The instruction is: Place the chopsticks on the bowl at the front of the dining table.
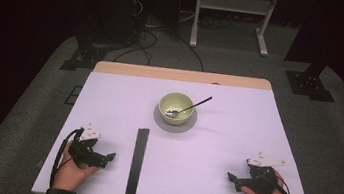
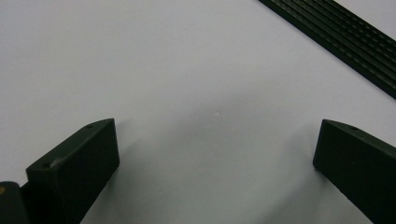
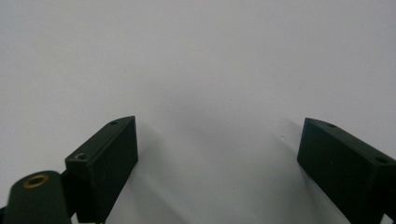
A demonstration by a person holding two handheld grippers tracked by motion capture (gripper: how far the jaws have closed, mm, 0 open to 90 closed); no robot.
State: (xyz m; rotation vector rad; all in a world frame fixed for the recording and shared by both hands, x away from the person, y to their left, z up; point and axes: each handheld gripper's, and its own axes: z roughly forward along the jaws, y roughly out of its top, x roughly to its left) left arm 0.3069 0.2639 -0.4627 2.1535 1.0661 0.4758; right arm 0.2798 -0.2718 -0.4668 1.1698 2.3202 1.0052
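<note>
A pale green bowl [image 1: 175, 106] sits on a grey saucer [image 1: 174, 122] at the middle of the white table [image 1: 235, 135], with a spoon [image 1: 194, 106] resting in it, handle pointing back right. A long black ridged strip [image 1: 137, 163] lies lengthwise on the table's front half, and its end crosses the top right corner of the left gripper view [image 2: 341, 37]. My left gripper [image 1: 110, 158] rests near the front left, held by a hand; its jaws stand wide apart over bare table [image 2: 215, 140]. My right gripper [image 1: 230, 179] rests near the front right, jaws wide apart [image 3: 219, 140] with nothing between them.
Beyond the table's far wooden edge [image 1: 183, 74] lies grey floor with cables [image 1: 142, 37], black stand bases [image 1: 82, 57] and a white frame [image 1: 234, 14]. Both forearms come in at the table's front edge.
</note>
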